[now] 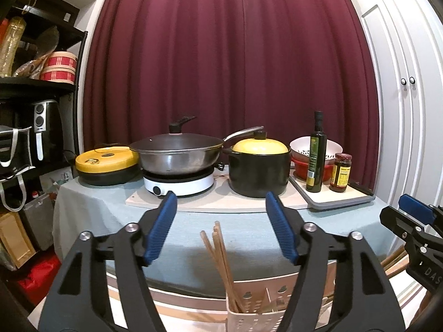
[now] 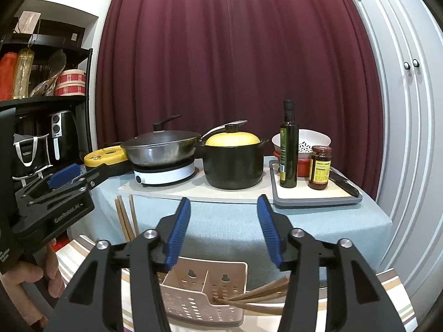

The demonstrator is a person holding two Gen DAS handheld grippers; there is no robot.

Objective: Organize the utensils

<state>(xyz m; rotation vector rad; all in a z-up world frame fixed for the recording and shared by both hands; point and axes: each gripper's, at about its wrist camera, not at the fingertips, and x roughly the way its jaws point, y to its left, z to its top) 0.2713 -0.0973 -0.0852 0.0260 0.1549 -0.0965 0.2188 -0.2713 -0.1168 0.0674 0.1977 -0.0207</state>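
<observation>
Maroon curtain behind blue-clothed worktop [image 1: 249, 229]. Left gripper [image 1: 221, 215] fingers apart, empty; right gripper [image 2: 223, 218] likewise. Below both: beige perforated plastic utensil caddy [image 2: 205, 293] holding brown wooden chopsticks [image 1: 221, 260], long axes leaning up-left, nearer left fingers.

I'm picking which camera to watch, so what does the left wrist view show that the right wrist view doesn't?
Only the left wrist view: the chopsticks standing upright in the utensil holder, with the right tool at its edge. Only the right wrist view: a black-handled knife on the grey tray, more utensils leaning out of the holder's right compartment, and the hand holding the left tool. Both: wok, yellow-lidded pot, oil bottle, sauce jar.
</observation>
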